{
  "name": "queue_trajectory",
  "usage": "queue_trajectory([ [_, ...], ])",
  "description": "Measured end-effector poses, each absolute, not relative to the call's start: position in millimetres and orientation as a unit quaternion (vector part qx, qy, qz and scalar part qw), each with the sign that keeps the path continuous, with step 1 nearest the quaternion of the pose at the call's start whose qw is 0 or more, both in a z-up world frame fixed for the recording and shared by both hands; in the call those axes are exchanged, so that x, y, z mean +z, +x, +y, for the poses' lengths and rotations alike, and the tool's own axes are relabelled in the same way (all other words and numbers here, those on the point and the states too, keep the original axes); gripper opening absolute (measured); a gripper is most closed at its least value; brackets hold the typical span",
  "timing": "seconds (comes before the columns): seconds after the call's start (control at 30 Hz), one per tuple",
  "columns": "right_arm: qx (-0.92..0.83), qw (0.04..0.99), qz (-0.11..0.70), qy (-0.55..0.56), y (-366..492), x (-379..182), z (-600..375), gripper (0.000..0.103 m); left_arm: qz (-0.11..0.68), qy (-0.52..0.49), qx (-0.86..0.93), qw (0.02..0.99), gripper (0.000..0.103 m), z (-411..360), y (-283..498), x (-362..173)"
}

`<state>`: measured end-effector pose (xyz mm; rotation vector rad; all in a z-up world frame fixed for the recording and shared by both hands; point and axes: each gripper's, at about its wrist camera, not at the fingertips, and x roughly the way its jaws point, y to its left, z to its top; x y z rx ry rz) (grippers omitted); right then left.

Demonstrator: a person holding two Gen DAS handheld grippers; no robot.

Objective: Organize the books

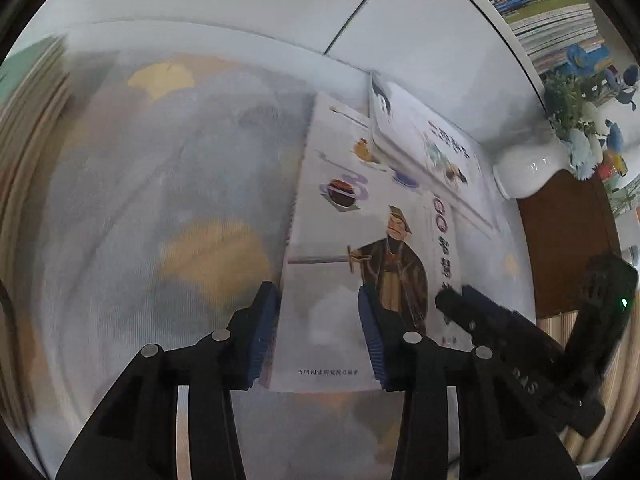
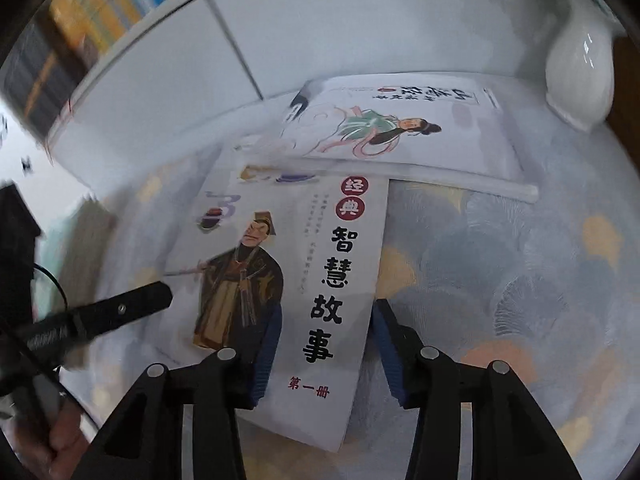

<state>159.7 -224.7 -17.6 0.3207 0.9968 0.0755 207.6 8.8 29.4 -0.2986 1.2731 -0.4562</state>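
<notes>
A white book with a robed swordsman on its cover (image 1: pixel 352 220) (image 2: pixel 304 240) lies flat on the patterned tablecloth (image 2: pixel 500 260). A second book showing a woman in green (image 1: pixel 432 136) (image 2: pixel 400 128) rests across its far end. My left gripper (image 1: pixel 318 328) is open over the swordsman book's near left part, one finger at the book's left edge and the other above the cover. My right gripper (image 2: pixel 326 344) is open over the near right part, its right finger beside the book's right edge. Each gripper shows in the other's view, the right gripper (image 1: pixel 460 300) and the left gripper (image 2: pixel 152 296).
A white vase (image 1: pixel 524 172) (image 2: pixel 580 76) stands beyond the books, with a brown board (image 1: pixel 568 240) beside it. Shelved books (image 1: pixel 552 8) (image 2: pixel 100 20) fill the background. A blurred stack of books (image 1: pixel 28 120) sits at the far left. A hand (image 2: pixel 60 448) holds the left gripper.
</notes>
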Motion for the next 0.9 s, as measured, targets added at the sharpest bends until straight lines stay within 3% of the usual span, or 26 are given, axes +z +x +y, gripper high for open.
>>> queue_trajectory([
  [0.1,0.067,0.856,0.486,0.161,128,-15,-233,0.046,0.587,-0.192,-0.234,0.751,0.038,26,153,39],
  [0.27,0.124,0.832,0.519,0.152,38,-30,-229,0.046,0.636,-0.177,-0.226,0.717,0.038,28,30,22],
  [0.4,0.137,0.814,0.542,0.158,-10,-33,-234,0.045,0.626,-0.198,-0.205,0.726,0.038,27,-18,27],
  [0.53,0.135,0.819,0.548,0.105,-37,-39,-224,0.045,0.614,-0.223,-0.196,0.731,0.038,32,-24,27],
  [0.63,0.133,0.826,0.544,0.067,-42,-39,-216,0.045,0.611,-0.298,-0.207,0.703,0.038,54,-19,21],
  [0.73,0.15,0.816,0.548,0.107,-39,-41,-226,0.045,0.594,-0.386,-0.253,0.659,0.038,53,-14,18],
  [0.9,0.164,0.801,0.547,0.179,-41,-47,-245,0.044,0.593,-0.366,-0.23,0.679,0.038,45,-9,21],
])
